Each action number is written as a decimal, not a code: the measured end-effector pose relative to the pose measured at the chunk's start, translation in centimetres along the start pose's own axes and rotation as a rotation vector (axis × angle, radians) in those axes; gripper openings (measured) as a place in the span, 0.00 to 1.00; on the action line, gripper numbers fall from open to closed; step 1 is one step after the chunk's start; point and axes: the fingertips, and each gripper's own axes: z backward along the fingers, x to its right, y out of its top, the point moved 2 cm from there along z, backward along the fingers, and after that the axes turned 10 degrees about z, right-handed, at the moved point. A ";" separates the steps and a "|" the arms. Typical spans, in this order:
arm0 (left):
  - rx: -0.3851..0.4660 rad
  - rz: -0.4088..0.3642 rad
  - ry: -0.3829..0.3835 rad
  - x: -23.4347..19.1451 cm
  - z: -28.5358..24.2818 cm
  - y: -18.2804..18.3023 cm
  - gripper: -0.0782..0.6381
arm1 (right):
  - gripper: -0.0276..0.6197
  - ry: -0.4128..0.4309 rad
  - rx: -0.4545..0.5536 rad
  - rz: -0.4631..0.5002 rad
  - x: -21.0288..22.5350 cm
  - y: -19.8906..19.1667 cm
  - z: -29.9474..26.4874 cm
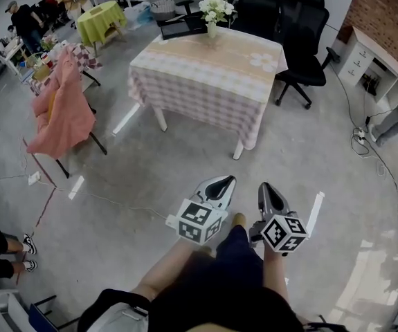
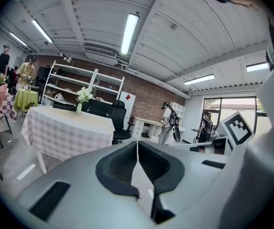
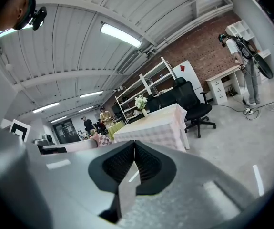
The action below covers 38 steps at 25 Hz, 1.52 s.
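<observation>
Claws both shut tight on nothing: left claw [image 1: 224, 180], right claw [image 1: 266, 187]. Well ahead of them stands the surface [image 1: 205, 71], flower vase [image 1: 213, 14] at its far edge. Hazard, I'd say: shut tips could topple it.

— What stands near the table [image 1: 205, 81]?
— On its right, an office chair [image 1: 302, 54]. On its left, a chair draped in pink cloth [image 1: 64, 109]. A vase of flowers [image 1: 214, 9] sits at its far edge.
— And on its near side?
— Open floor [image 1: 150, 178]. To the table's right there are thin cables [image 1: 360, 138], I think.
</observation>
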 end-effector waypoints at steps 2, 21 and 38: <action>0.004 0.002 0.008 -0.4 -1.5 0.7 0.13 | 0.05 0.003 -0.006 0.009 1.2 0.7 -1.3; 0.022 0.034 0.087 -3.0 -13.9 4.5 0.13 | 0.05 0.063 -0.073 -0.011 11.1 4.9 -10.5; 0.055 0.060 0.137 -2.9 -21.4 4.8 0.13 | 0.05 0.141 -0.120 0.004 17.8 6.3 -14.1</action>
